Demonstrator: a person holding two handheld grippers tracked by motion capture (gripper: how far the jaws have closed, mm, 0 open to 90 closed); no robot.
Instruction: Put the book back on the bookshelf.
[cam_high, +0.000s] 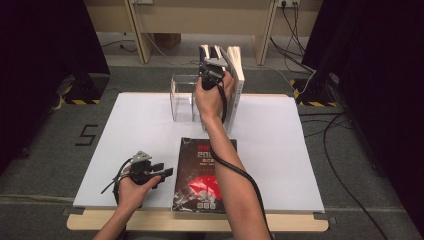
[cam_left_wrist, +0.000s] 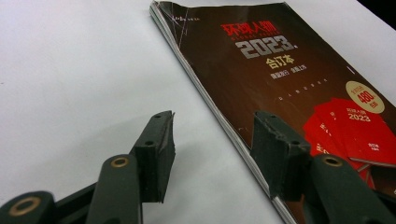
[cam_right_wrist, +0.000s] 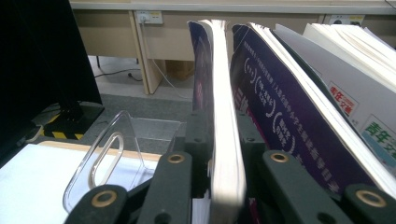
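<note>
Nearest you, your left hand-held gripper rests low on the white rectangular surface, its 2 black jaws spread wide with nothing between them. In the left gripper view the jaws straddle bare surface just beside the page edge of the flat dark magazine with the red graphic and white "2023" lettering, and 1 jaw tip sits in front of that edge; you cannot tell whether it touches. That dark magazine lies face up near the front edge of the surface, under your right forearm. Farther out, your right hand-held gripper is raised at the back of the surface, among the upright books. In the right gripper view its jaws stand close on either side of a thin upright book with a purple cover and pale page edges; whether the pads press on it you cannot tell. Just beside that thin book leans a second purple-covered book, then white volumes with coloured labels. A clear acrylic bookend stand sits beside the row.
</note>
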